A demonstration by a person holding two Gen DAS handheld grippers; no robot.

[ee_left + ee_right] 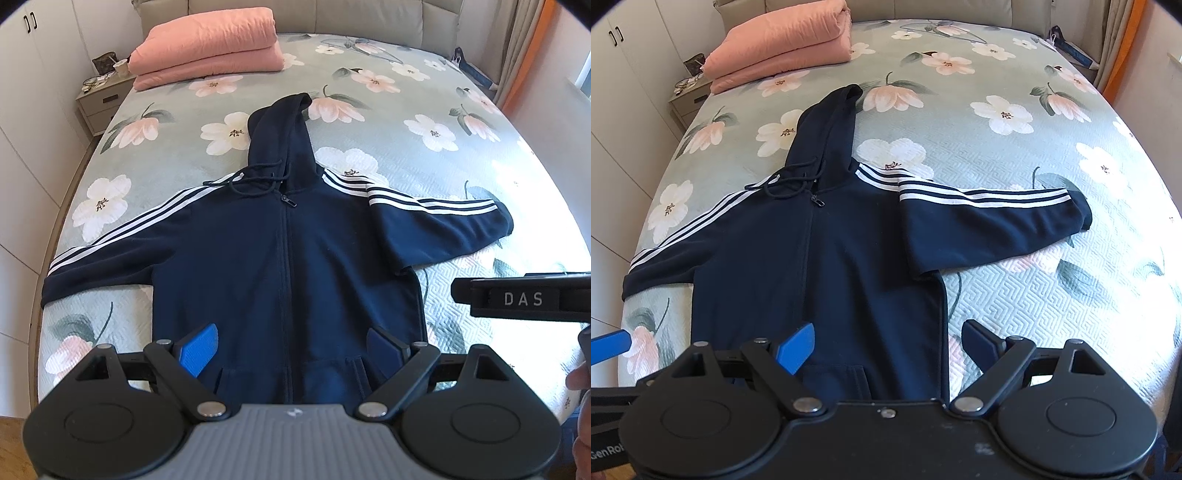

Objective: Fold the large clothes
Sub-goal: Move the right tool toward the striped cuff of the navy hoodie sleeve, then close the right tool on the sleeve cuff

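Across bed (424, 122), floral quilt cover, spread flat: navy hoodie (258, 258), front up, zipped, hem toward cameras. Sleeves out to both sides, white stripes showing; hood (280, 125) stretched toward headboard. No fold made yet; judged at very start, sleeves, sides and hood all left. Stacked far left: pink duvet (207, 48). Above hem, left gripper (291, 350), fingers wide apart, holding nothing. Over right hem edge, right gripper (886, 343), fingers likewise apart, empty.
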